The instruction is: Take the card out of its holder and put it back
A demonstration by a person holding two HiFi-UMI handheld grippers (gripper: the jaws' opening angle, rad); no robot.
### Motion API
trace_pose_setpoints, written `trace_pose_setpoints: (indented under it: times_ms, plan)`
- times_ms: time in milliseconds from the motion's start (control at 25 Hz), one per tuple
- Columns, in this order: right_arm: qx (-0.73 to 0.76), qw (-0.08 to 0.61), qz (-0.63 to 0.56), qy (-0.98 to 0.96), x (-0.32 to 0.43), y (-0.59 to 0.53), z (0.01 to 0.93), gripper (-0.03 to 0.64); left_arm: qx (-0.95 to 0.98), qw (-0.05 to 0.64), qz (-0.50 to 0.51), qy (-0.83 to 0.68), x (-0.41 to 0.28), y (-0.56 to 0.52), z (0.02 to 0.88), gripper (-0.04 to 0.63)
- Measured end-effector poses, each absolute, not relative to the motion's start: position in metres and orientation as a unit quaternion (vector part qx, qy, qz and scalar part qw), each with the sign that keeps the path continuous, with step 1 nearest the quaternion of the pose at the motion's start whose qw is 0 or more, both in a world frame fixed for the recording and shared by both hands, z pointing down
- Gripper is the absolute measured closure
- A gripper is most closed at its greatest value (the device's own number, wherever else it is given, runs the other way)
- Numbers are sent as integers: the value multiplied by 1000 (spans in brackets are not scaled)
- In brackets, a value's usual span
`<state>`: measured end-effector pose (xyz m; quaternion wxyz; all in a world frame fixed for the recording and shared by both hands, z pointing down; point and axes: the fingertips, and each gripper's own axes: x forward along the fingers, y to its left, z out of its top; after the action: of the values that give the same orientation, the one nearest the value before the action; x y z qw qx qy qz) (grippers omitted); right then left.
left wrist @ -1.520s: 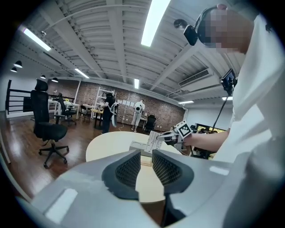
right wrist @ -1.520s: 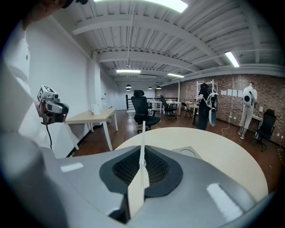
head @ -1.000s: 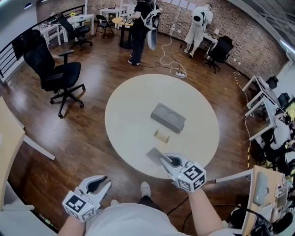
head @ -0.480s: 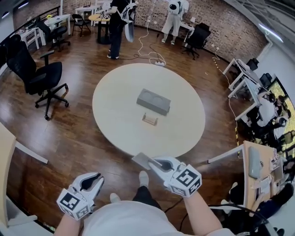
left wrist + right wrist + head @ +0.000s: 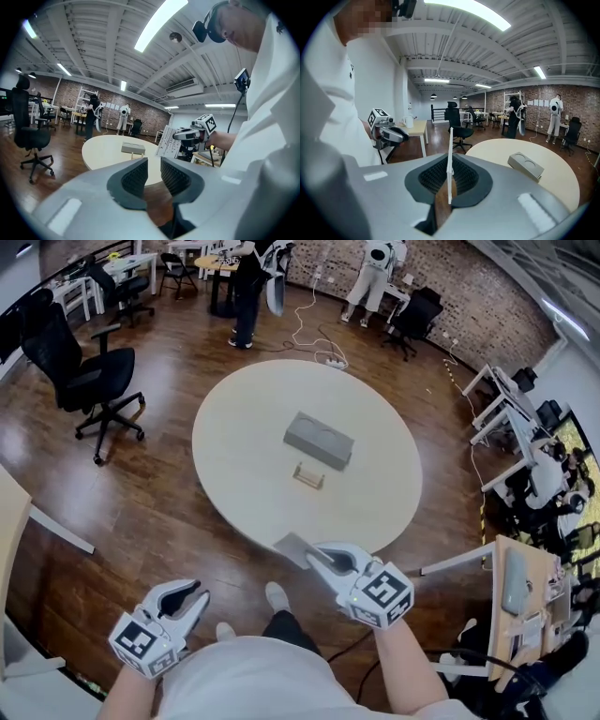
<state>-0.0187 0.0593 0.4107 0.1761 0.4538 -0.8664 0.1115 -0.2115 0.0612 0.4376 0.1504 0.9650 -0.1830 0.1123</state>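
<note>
A small wooden card holder stands empty on the round table, in front of a grey block. My right gripper hangs just off the table's near edge, shut on a pale card. In the right gripper view the card shows edge-on, upright between the pads. My left gripper is low at my left over the wooden floor, open with nothing between its jaws. The left gripper view shows its pads apart and, beyond them, the right gripper holding the card.
A black office chair stands left of the table. Far back, a person stands by small tables, with a cable and power strip on the floor. Desks line the right side. A wooden table is near the left gripper.
My right gripper has drawn back with the card, from over the table's near part to just past its edge. The left gripper has stayed low and open.
</note>
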Motion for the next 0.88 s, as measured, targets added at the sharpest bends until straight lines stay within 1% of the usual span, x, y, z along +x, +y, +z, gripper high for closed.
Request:
trace_pose_setpoints:
  times_ms: [320, 680, 880]
  plan:
    - [447, 194, 110, -866, 56, -6, 431, 595, 954, 164, 113, -226, -184, 32, 441, 491]
    - [423, 216, 114, -872, 152, -92, 470, 595, 938, 169, 106, -284, -126, -6, 434, 491]
    - [412, 225, 116, -875, 186, -136, 497, 595, 928, 172, 111, -311, -99, -22, 438, 491]
